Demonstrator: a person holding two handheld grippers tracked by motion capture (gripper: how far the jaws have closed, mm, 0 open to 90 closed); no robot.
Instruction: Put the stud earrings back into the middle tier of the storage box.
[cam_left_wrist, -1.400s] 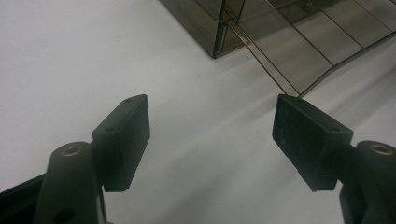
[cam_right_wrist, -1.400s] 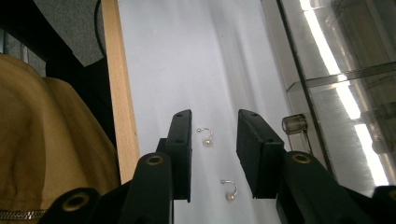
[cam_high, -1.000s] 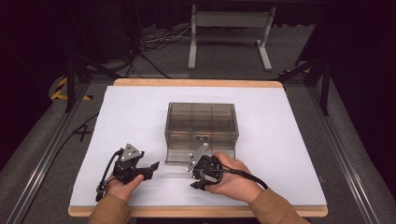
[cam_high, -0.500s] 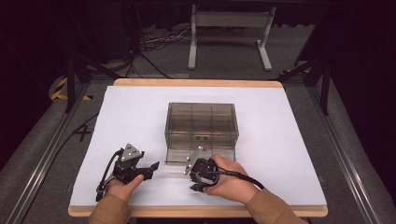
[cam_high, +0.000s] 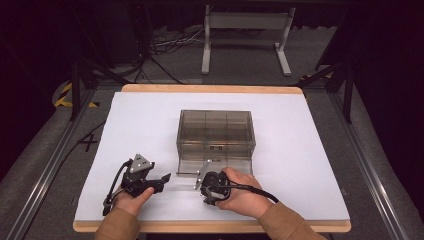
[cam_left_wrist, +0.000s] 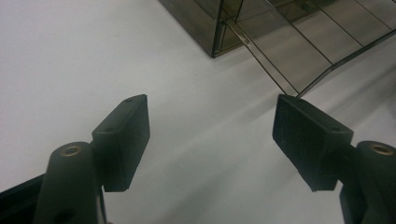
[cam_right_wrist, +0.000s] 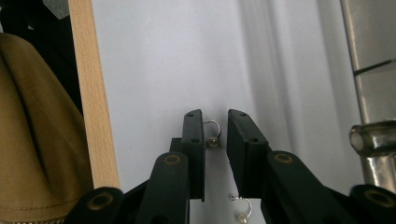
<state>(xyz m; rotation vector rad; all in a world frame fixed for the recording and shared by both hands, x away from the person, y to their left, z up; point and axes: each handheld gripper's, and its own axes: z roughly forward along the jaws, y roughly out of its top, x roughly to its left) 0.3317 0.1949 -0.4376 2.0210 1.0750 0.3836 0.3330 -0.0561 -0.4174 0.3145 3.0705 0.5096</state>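
Right gripper low over white table, near clear box; jaws nearly together around small pearl earring, not clamped yet. Second earring lies nearer, below jaws. Left gripper idle at left, jaws wide apart, empty. Advice: centre hook between pads, close gently, lift straight, avoid nudging second earring.

The high view looks forward and down from above my side of the table, well back, taking in all four edges. My left gripper's camera sits low over the sheet, facing the smoky box, which the high view shares. My right gripper's camera looks along the near edge.
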